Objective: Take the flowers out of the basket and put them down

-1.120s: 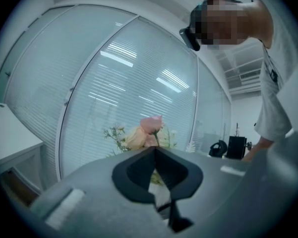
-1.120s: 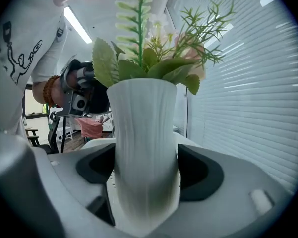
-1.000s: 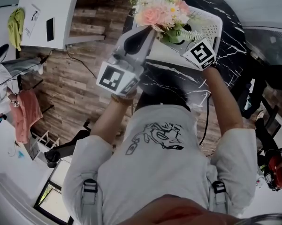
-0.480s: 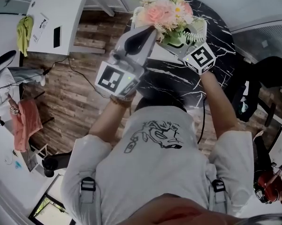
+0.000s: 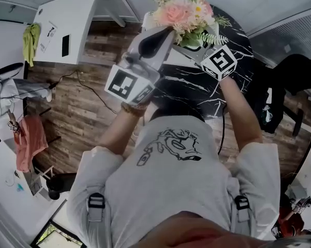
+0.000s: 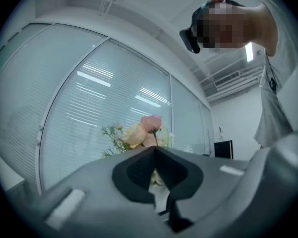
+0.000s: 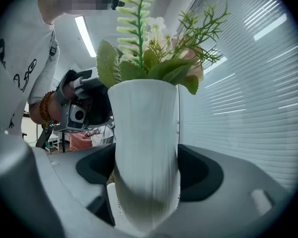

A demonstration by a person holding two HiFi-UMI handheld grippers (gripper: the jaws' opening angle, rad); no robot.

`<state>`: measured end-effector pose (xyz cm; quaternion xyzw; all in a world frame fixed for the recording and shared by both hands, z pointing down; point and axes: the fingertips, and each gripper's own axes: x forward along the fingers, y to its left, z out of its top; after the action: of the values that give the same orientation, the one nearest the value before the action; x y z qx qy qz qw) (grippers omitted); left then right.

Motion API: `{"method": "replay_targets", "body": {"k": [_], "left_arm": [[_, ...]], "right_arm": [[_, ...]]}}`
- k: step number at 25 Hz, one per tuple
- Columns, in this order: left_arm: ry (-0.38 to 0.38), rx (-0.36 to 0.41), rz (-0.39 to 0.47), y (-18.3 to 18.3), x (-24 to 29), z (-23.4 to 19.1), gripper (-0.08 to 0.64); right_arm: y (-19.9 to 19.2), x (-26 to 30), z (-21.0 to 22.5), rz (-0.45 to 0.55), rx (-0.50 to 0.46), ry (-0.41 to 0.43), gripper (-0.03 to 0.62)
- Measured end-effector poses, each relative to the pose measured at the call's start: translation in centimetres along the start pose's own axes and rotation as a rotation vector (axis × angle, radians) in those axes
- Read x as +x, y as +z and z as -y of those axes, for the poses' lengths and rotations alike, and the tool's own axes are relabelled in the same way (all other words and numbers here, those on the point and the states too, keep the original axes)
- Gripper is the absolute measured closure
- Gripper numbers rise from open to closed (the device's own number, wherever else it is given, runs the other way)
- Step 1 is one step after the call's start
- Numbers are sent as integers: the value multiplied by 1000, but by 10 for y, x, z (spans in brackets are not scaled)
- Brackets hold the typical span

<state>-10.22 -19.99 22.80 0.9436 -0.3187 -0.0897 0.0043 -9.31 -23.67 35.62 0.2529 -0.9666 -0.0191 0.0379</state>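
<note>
Right gripper [image 7: 148,180]: jaws set wide and clamped on the ribbed white vase [image 7: 145,123], one pad on each flank, vase upright.
Left gripper [image 5: 165,34]: jaw tips met, nose against the near edge of the bouquet. I cannot tell whether a stem is nipped there.
Table [image 5: 196,89]: round, black with white veining, below both grippers.
Basket [image 7: 112,202]: white and perforated. Only a strip shows, under the vase's foot.
Flowers [image 5: 181,13]: pink and cream blooms with fern sprigs, standing in the vase and carried in the air above the basket and table.

Step in hand, as judged: the lift-out. The vase appears clear of the basket but not yet set down.
Next move calls for: carrying it sideways past the basket rim, keeping it upright, then lowering it onto bare table before the right jaws let go.
Against a second ago: both grippers and the bouquet sit higher, and the basket's holed wall, then showing right of the blooms, is now out of sight in the head view.
</note>
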Motion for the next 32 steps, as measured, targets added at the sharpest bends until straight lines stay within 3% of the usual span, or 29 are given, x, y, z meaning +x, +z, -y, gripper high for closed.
{"method": "replay_targets", "body": {"k": [8, 32], "left_arm": [[-92, -5, 7, -2, 17, 44, 557], [-544, -112, 11, -30, 122, 249, 557]], "right_arm": [[3, -50, 2, -4, 4, -89, 202], [-9, -303, 21, -74, -7, -522, 202]]}}
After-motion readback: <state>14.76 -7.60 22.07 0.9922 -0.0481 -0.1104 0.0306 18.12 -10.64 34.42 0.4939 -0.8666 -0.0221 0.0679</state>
